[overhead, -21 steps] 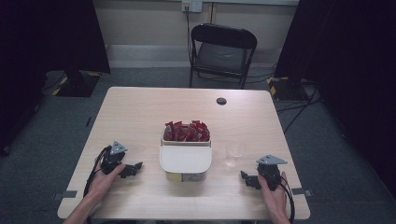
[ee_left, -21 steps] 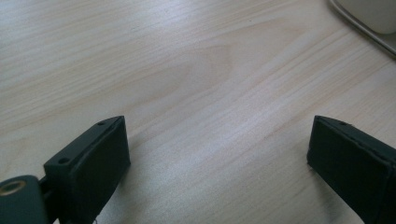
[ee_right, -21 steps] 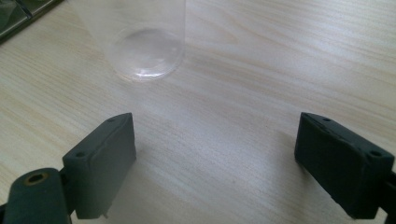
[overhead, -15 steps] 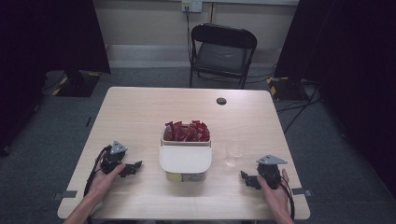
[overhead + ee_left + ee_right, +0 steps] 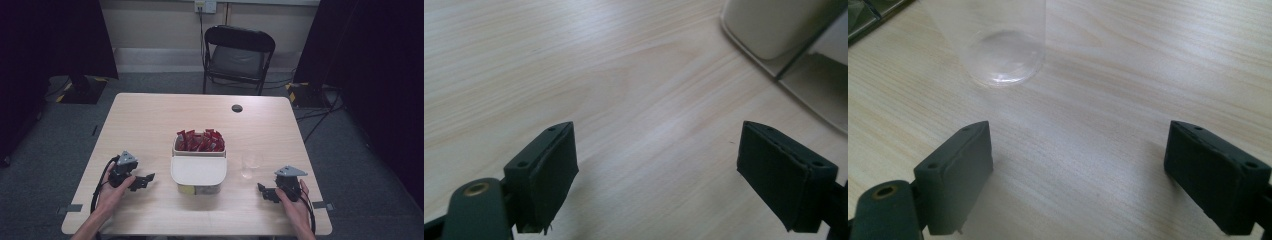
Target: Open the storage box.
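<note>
Pale wood table is carrying everything; both grippers are resting low on it, jaws spread wide, gripping nothing. Largest item: the cream bin, with red packets showing in its far half and a lid covering the near half. It is sitting between the two grippers, off the left gripper's right-hand pad in the left gripper view, where its corner is lying ahead and well apart from the pads.

Smaller: the clear plastic cup, upright, is standing ahead of the right gripper, nearer its left pad than its right, near but not touching.

Judgement: the cup is looking like the thing to be grasped. To do it well, the right gripper should be shifting toward its left pad's side until the cup is centred between the pads, then advancing level and closing softly, since thin plastic is likely to buckle or tip. In the high view the cup is standing just beside the bin.
</note>
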Demonstrator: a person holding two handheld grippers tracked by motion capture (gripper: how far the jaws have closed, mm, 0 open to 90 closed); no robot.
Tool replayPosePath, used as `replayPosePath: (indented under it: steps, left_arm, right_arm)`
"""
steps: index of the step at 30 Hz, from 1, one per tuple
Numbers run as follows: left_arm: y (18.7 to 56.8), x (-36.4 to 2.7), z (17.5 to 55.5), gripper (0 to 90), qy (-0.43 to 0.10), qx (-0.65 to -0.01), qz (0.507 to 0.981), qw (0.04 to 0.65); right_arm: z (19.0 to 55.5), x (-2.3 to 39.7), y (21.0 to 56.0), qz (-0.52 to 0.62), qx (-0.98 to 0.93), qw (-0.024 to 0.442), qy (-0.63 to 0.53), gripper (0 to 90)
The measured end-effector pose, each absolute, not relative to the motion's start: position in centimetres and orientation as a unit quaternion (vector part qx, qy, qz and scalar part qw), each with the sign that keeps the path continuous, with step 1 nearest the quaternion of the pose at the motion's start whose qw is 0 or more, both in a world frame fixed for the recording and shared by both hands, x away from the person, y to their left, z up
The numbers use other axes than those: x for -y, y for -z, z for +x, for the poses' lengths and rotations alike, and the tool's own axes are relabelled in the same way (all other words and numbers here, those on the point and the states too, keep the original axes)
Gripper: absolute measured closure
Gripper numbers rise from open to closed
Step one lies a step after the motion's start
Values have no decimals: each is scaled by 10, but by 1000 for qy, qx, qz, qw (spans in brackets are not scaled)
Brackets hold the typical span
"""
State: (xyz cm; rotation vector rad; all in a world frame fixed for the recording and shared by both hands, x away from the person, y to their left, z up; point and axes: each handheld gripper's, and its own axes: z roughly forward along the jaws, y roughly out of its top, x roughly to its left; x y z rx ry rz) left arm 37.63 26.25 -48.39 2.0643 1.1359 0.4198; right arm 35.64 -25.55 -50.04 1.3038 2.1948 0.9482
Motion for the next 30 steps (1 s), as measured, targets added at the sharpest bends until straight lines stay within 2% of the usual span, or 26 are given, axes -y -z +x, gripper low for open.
replayPosePath:
  steps: [10, 30]
  left_arm:
    - [476, -247, 363, 162, -159, -411, 815, 375]
    - [465, -222, 344, 167, -112, -356, 824, 426]
  right_arm:
    - [356, 256, 500, 468, -789, 208, -341, 118]
    - [357, 256, 500, 468, -789, 208, -340, 116]
